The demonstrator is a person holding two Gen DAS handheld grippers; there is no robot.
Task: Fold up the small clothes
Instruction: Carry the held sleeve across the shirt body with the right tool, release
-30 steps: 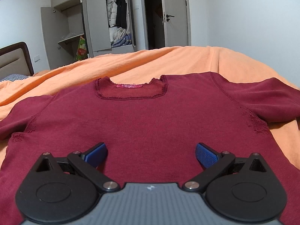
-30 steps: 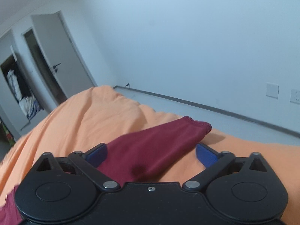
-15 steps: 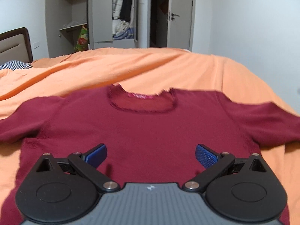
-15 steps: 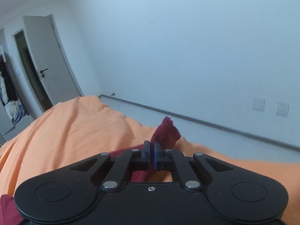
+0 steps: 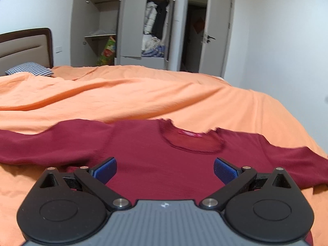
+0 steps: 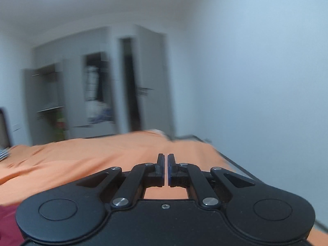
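A dark red long-sleeved knit top (image 5: 160, 153) lies flat on the orange bed cover (image 5: 143, 94), neckline (image 5: 190, 139) away from me and both sleeves spread sideways. My left gripper (image 5: 165, 169) hovers over its chest, open, blue pads (image 5: 105, 169) wide apart and empty. The blurred right wrist view shows my right gripper (image 6: 166, 170) shut above the orange cover (image 6: 82, 160). No cloth shows between its fingers. A corner of the red top (image 6: 7, 223) appears at that view's lower left.
An open wardrobe (image 5: 131, 30) with hanging clothes and an open door (image 5: 213, 34) stand beyond the bed. A headboard (image 5: 26, 47) and checked pillow (image 5: 30, 70) are at the far left. The bed's right edge drops to the floor by the wall (image 6: 235, 162).
The right gripper shut on the sleeve cuff, then swung left toward the wardrobe; the cuff no longer shows in it. The left gripper drew back and shifted left, staying open.
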